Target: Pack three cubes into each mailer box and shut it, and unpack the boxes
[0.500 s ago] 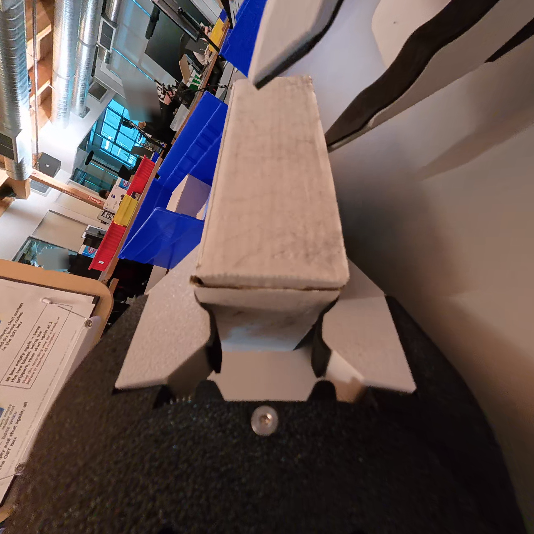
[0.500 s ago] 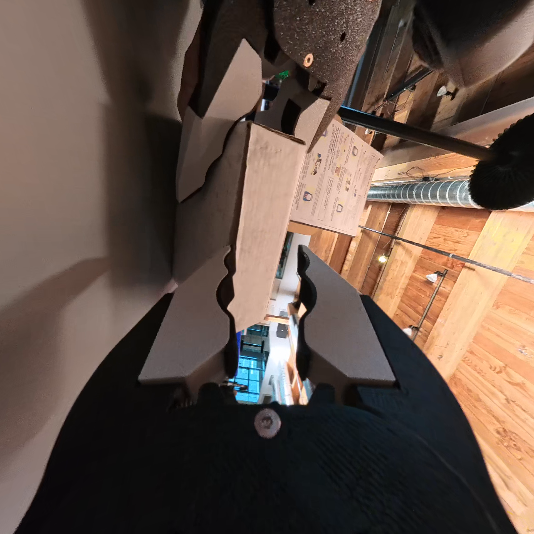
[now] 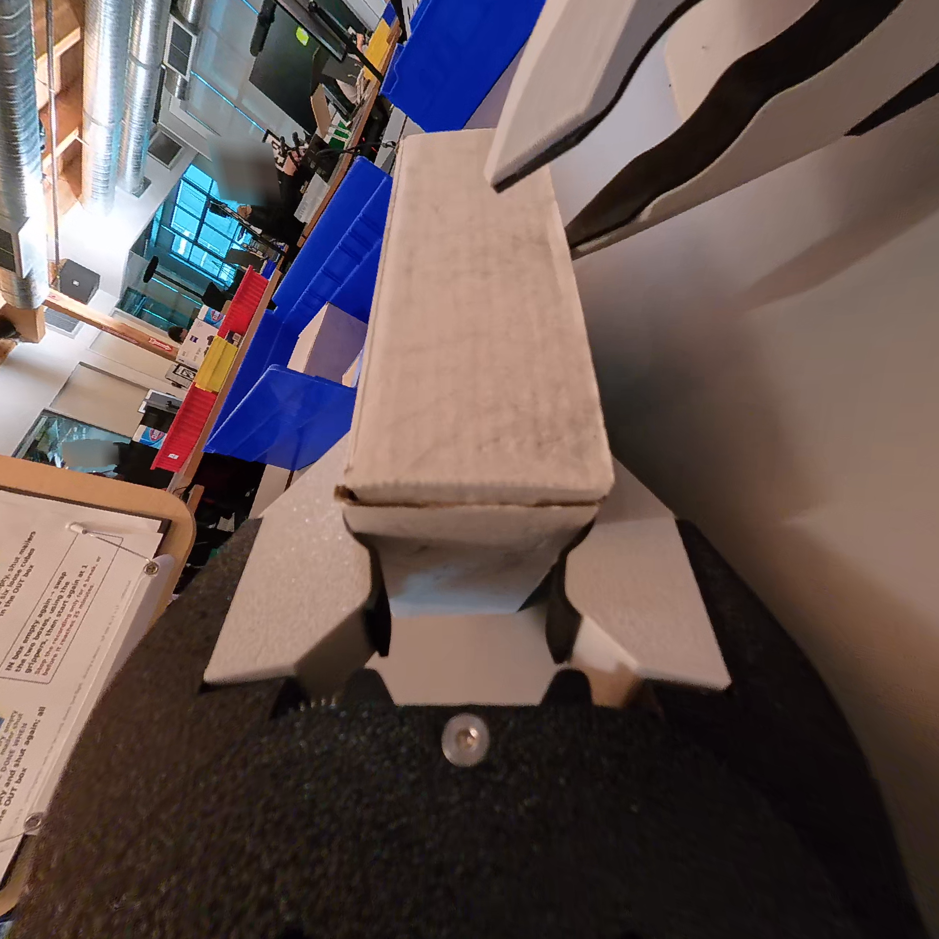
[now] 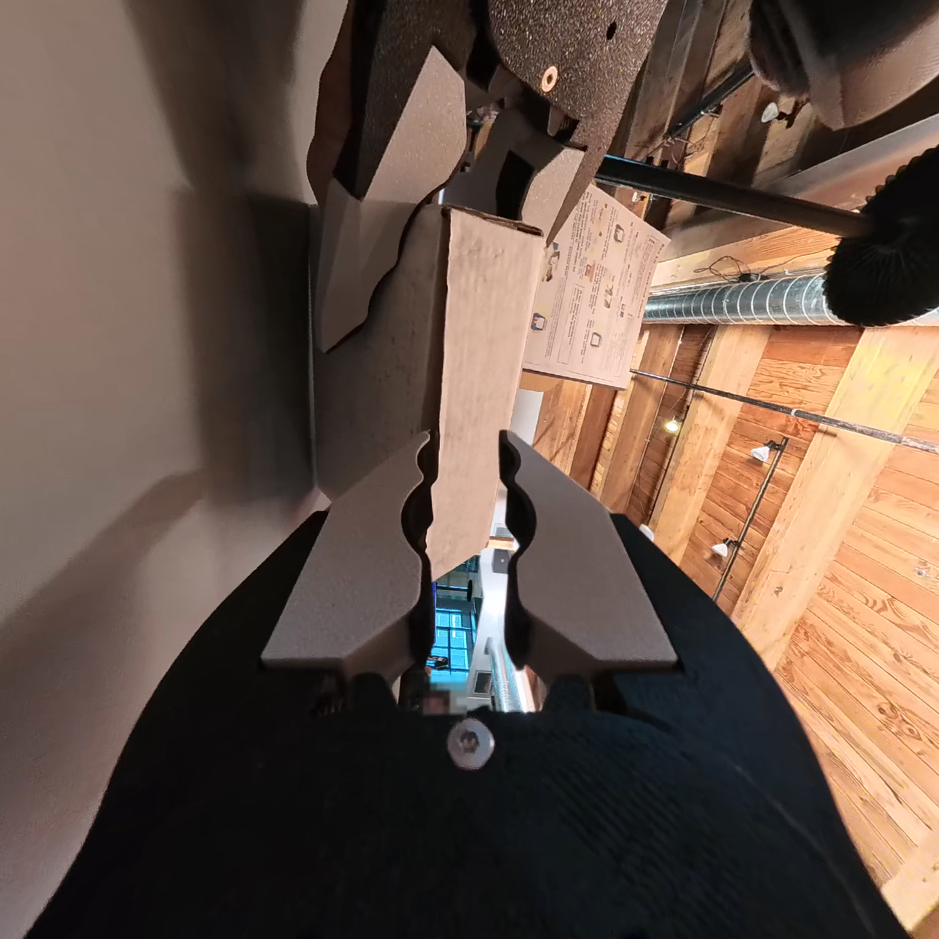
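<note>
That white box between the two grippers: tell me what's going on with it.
A person is working a white mailer box with two handheld grippers. The left gripper is shut on one end of the box. At the far end, the right gripper has its fingers either side of the box's edge, with a gap showing, so not clamped. The box looks closed; its contents can't be seen. Blue bins sit behind.
</note>
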### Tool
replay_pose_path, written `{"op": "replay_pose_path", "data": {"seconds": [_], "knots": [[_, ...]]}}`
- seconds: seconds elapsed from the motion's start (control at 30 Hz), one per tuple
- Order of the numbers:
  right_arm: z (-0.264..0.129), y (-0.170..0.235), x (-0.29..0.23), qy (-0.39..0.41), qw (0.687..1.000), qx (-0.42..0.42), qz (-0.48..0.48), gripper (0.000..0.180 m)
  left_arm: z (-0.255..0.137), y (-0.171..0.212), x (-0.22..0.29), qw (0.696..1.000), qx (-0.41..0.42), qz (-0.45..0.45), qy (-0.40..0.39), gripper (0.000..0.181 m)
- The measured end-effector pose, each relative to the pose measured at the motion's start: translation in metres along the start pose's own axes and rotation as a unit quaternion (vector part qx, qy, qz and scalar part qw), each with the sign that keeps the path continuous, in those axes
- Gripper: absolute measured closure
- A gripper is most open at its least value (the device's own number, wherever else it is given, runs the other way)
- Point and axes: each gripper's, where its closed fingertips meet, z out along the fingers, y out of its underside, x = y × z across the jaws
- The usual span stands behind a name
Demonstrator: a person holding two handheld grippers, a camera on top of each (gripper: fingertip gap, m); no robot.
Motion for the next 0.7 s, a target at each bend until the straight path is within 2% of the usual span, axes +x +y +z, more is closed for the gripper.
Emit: {"op": "replay_pose_path", "data": {"seconds": [0.47,0.7], "knots": [[-0.0035,0.0005,0.0045,0.021,1.000,0.010,0.003,0.145,0.0000,-0.0001,0.0015,1.000,-0.006,0.018,0.000,0.108],[-0.0024,-0.0020,-0.0037,0.026,0.998,0.015,-0.048,0.154,-0.0004,-0.0007,0.0028,1.000,-0.004,0.025,0.005,0.108]]}}
